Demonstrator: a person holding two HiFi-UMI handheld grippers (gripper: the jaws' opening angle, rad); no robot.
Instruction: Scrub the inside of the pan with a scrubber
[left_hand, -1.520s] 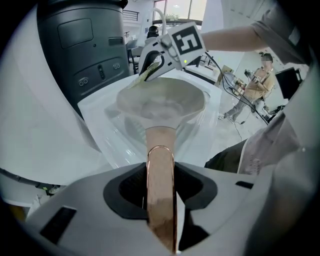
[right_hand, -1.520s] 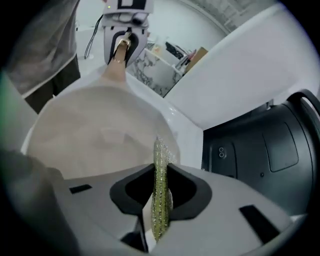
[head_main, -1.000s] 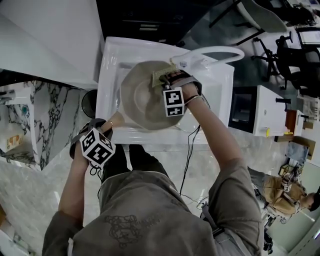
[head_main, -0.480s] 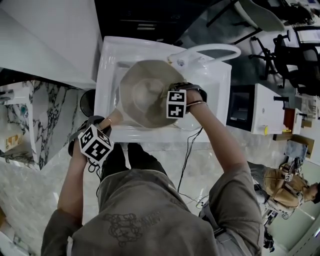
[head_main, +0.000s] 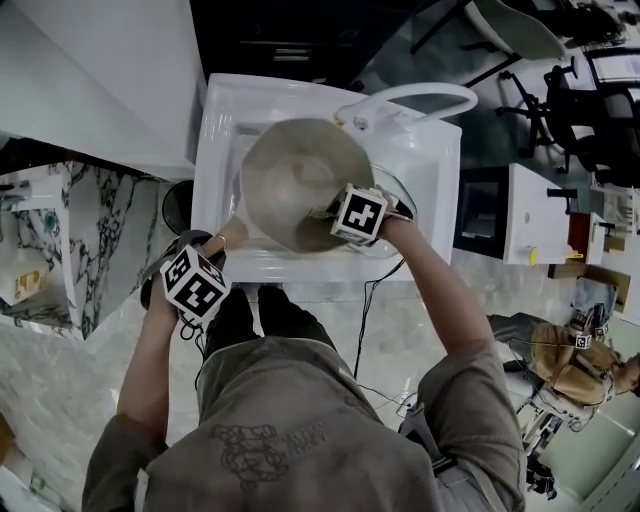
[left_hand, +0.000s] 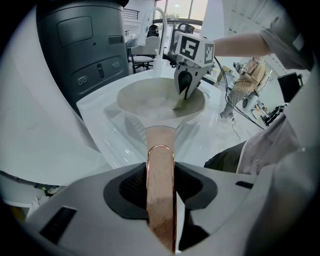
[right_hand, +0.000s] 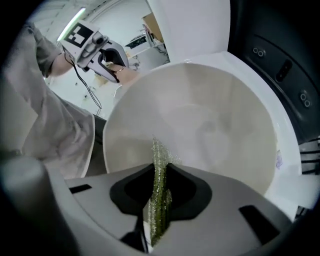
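The right gripper, jaws pinched on the green scrubber, has swept from the far rim to the near side of the pan in the sink. The left gripper, jaws clamping the handle, steadies it; the scrubbing looks well under way.

A white sink with an arched white faucet at its far rim stands between a marble-patterned counter on the left and a white cabinet on the right. Black office chairs fill the upper right corner. A second person appears near the lower right edge.
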